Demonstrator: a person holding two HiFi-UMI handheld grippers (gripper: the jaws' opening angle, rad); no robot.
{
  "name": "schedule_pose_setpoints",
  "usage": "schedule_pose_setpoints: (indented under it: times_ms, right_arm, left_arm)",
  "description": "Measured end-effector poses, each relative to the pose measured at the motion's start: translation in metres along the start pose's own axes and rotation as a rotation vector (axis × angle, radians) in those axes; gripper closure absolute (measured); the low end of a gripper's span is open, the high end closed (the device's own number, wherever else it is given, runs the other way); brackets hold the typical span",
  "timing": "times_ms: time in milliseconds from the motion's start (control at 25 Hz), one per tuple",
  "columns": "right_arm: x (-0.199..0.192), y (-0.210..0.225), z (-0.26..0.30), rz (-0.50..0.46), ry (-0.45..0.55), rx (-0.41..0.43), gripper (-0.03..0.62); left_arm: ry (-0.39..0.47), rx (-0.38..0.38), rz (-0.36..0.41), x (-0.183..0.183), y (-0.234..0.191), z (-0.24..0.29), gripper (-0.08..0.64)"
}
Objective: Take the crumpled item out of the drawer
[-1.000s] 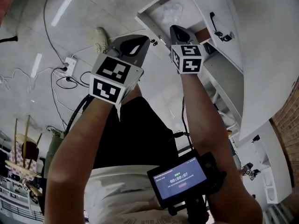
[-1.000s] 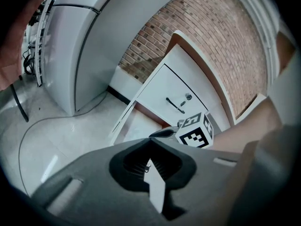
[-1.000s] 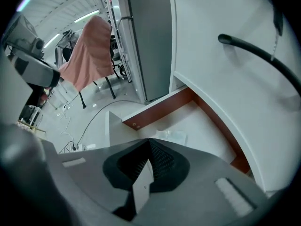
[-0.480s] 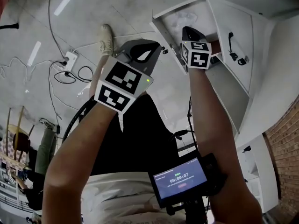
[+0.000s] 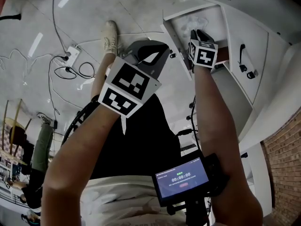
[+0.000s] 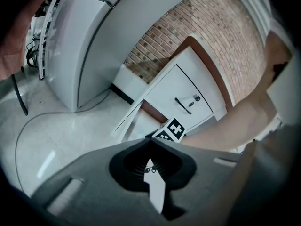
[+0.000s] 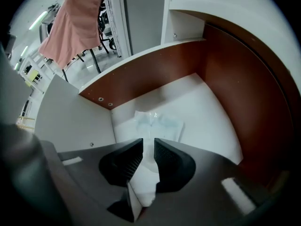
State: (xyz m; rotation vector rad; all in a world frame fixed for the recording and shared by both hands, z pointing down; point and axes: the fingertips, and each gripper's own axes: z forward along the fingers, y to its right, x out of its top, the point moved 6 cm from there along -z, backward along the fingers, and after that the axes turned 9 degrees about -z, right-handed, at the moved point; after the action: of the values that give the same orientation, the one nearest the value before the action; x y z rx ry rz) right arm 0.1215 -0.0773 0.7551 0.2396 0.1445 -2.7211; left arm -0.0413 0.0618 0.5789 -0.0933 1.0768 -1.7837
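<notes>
Cool, even light fills the head view, and its colours are washed toward grey. The glossy floor (image 5: 28,18) carries long white streaks of glare, and a small screen (image 5: 182,177) glows blue low in the picture. Straight edges bow hard toward the rim.

In the left gripper view a black vignette rings the picture. The brick wall (image 6: 197,27) is bright and fairly sharp, while the left claw (image 6: 150,169) sits dark and soft close to the lens.

In the right gripper view the white drawer (image 7: 207,121) is brightly lit, with a faint shadow along its back wall. The pale crumpled item (image 7: 157,122) shows little contrast against it. The right claw (image 7: 148,144) is dim and blurred.
</notes>
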Motion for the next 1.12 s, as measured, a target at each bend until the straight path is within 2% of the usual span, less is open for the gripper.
schedule_pose_setpoints:
  times_ms: [160,320,480,720,1120]
  right_arm:
    - [0.000,0.002,0.008,0.008,-0.036,-0.026,0.465]
    - [-0.004,0.005,0.018,0.044,-0.072,-0.036,0.460]
    - [-0.003,0.006,0.023,0.038,-0.093,-0.039,0.488]
    - [-0.005,0.004,0.019,0.026,-0.101,-0.026,0.565]
    - [0.005,-0.001,-0.005,0.018,-0.043,0.005,0.580]
  left_arm:
    - [0.000,0.009,-0.008,-0.002,-0.004,-0.003,0.558]
    - [-0.007,0.015,-0.007,-0.005,-0.006,-0.004,0.558]
    - [-0.017,0.026,-0.006,-0.010,-0.010,-0.007,0.558]
    - [-0.024,0.029,0.004,-0.011,-0.008,-0.010,0.558]
    - [-0.031,0.009,0.048,-0.005,0.007,-0.017,0.558]
